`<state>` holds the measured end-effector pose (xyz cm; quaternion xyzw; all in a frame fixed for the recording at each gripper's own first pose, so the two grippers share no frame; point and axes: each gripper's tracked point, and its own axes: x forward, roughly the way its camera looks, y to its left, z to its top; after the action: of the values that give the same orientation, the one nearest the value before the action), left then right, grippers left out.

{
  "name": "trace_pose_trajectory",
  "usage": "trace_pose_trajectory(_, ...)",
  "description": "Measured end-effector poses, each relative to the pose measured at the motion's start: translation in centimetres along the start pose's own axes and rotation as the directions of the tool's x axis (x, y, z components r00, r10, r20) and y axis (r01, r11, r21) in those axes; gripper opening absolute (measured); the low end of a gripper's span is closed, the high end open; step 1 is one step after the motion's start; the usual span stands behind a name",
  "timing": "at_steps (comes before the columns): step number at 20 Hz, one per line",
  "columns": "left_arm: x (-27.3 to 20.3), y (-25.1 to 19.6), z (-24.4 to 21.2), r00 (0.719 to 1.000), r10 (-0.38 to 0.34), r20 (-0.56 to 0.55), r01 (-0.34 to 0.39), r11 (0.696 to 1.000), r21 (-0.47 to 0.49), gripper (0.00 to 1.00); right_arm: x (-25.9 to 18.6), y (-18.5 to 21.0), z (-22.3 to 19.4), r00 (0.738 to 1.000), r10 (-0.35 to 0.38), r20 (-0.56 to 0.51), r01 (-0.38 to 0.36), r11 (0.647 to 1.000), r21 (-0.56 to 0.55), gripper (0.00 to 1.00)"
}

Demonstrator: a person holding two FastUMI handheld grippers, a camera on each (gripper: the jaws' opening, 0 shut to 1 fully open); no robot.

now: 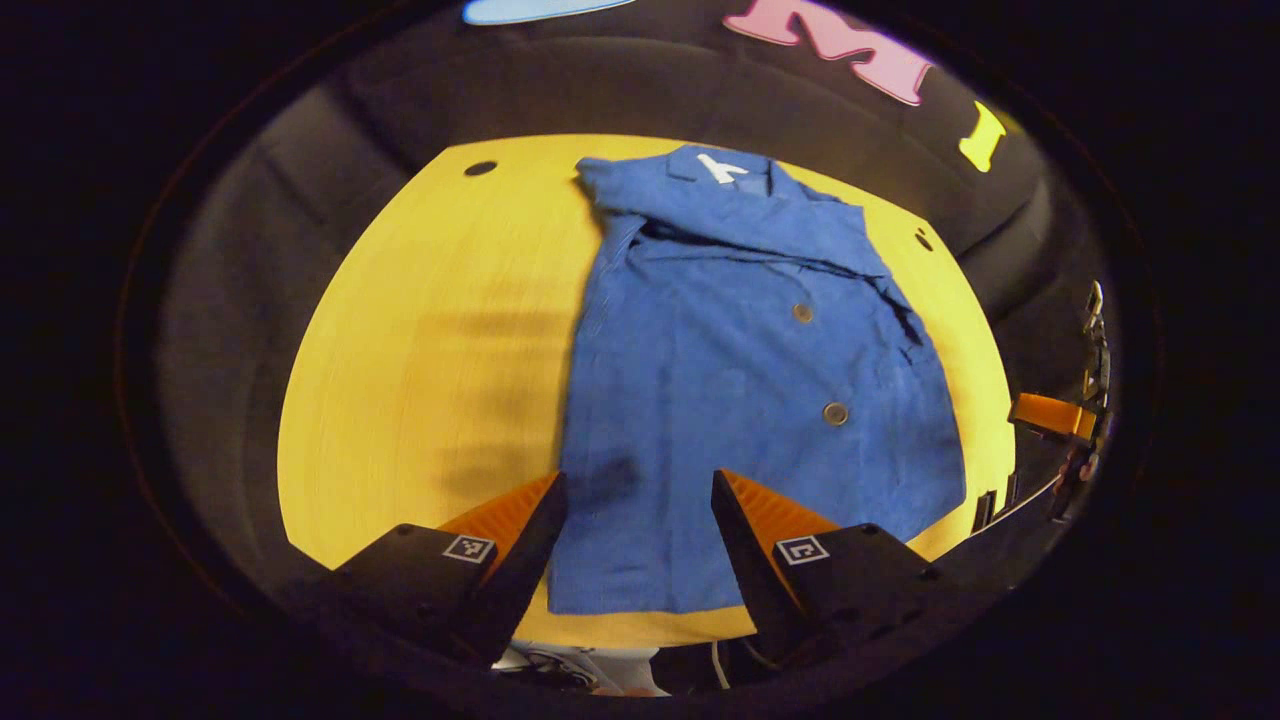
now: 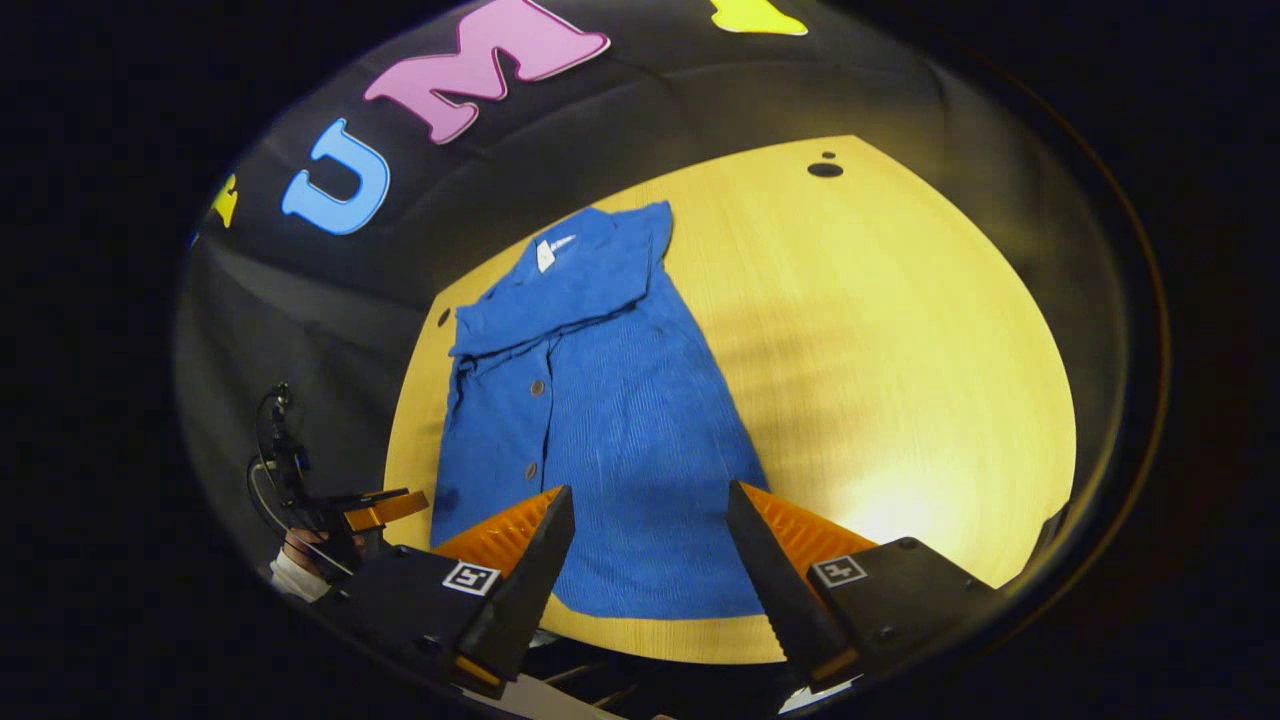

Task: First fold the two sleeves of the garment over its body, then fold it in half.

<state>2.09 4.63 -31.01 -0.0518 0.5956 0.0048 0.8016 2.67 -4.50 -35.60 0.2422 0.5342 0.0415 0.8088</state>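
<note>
Your left gripper [image 1: 638, 500] spread wide above the shirt [image 1: 740, 380] hem at 6 o'clock, your right gripper [image 2: 648, 510] likewise released, sleeves folded in on the table [image 1: 440, 330].

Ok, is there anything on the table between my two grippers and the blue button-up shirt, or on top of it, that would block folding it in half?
Nothing visible does. The blue button-up shirt lies flat on the yellow wooden table, sleeves already folded in. The left gripper and right gripper are open over its near hem, with bare cloth between their fingers.
</note>
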Motion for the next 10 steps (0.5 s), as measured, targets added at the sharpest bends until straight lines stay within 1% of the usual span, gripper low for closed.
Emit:
trace_pose_trajectory(2, 0.3, 2.1, -2.2, 0.998, 0.045, -0.054, -0.047, 0.998, -0.034, 0.85, 0.7, -0.5, -1.6, 0.998, -0.038, -0.046, 0.036, 0.999, -0.031, 0.98)
trace_pose_trajectory(3, 0.5, 2.9, -3.1, 0.994, 0.068, -0.083, -0.072, 0.997, -0.035, 0.85, 1.0, -1.1, -2.6, 0.995, -0.07, -0.075, 0.067, 0.997, -0.044, 0.87)
trace_pose_trajectory(4, 0.7, 3.2, -4.0, 0.991, 0.082, -0.103, -0.086, 0.996, -0.034, 0.84, 1.4, -1.3, -3.0, 0.992, -0.091, -0.09, 0.087, 0.995, -0.047, 0.98)
trace_pose_trajectory(7, 1.1, 3.3, -5.4, 0.985, 0.086, -0.152, -0.087, 0.996, 0.002, 0.85, 2.2, -1.9, -4.2, 0.985, -0.124, -0.123, 0.119, 0.992, -0.052, 0.98)
trace_pose_trajectory(9, 1.3, 3.7, -5.8, 0.982, 0.095, -0.165, -0.09, 0.995, 0.037, 0.85, 2.6, -3.2, -5.3, 0.974, -0.173, -0.146, 0.164, 0.984, -0.076, 0.98)
trace_pose_trajectory(10, 1.3, 3.7, -6.2, 0.98, 0.097, -0.172, -0.093, 0.995, 0.036, 0.84, 2.8, -3.8, -6.0, 0.967, -0.196, -0.161, 0.185, 0.979, -0.082, 0.98)
